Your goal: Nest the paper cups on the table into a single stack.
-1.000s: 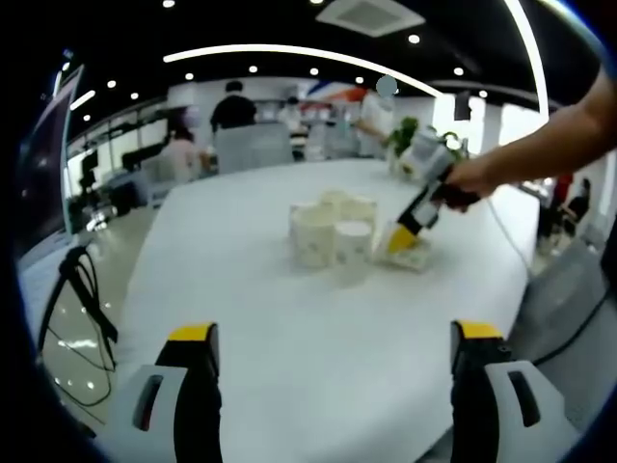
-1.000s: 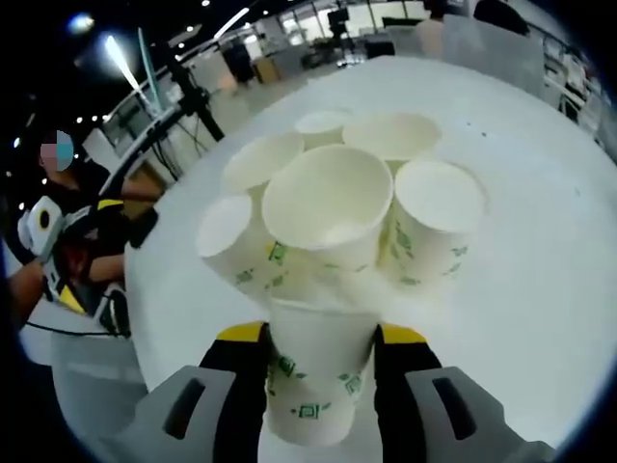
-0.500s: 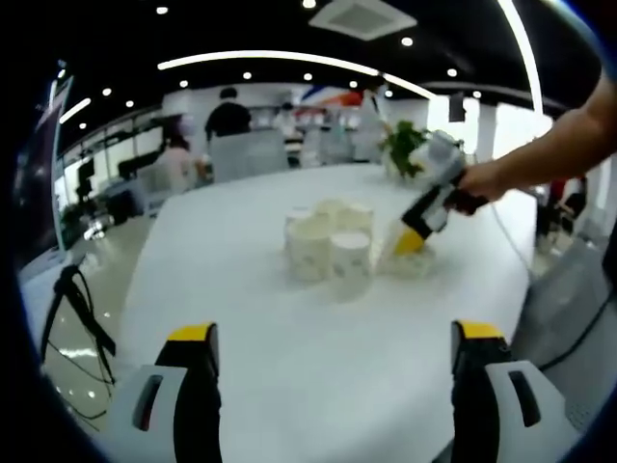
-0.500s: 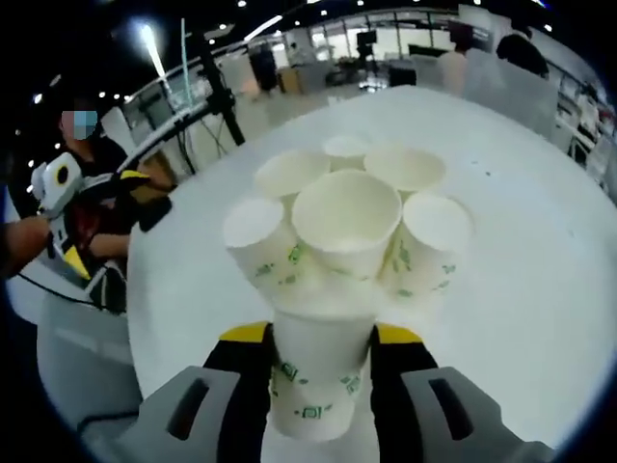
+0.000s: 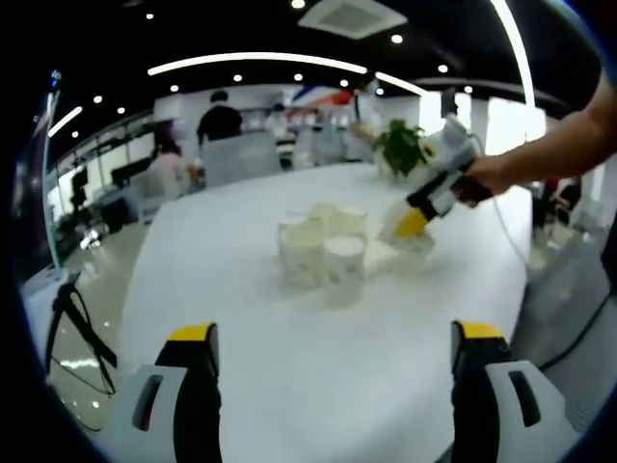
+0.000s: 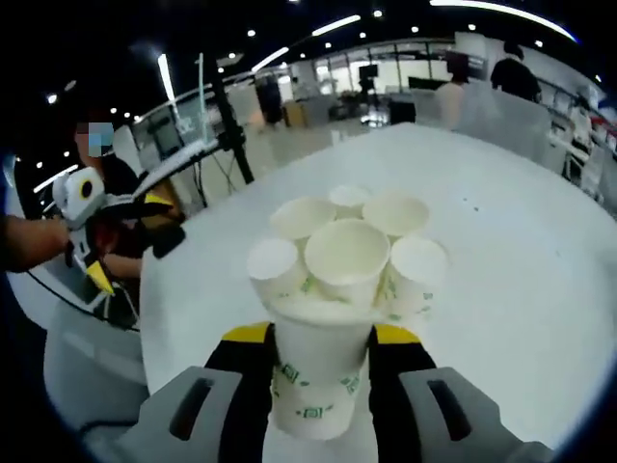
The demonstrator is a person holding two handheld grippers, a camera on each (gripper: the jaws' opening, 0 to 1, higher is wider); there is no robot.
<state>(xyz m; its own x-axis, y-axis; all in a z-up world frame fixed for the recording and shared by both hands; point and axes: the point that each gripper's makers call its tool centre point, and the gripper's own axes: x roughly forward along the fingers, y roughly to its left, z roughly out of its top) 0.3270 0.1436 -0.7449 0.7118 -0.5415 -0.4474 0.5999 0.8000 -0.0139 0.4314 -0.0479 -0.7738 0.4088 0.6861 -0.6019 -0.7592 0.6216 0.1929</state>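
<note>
Several white paper cups with green print stand bunched together on the white table, past its middle. My left gripper hovers low over the near table edge, open, with nothing between its yellow-tipped jaws. My right gripper comes in from the right, just right of the bunch, tilted down. In the right gripper view, my right gripper is shut on a paper cup, whose open mouth sits just in front of the bunched cups. The left gripper shows far left, held by a hand.
The table's near edge drops off to a shiny floor with a black tripod at the left. Chairs and seated people line the far side, with a green plant by the far right edge.
The right gripper has risen and drawn back a little with its cup; the bunched cups look smaller and farther in its view. The left gripper stays open in place.
</note>
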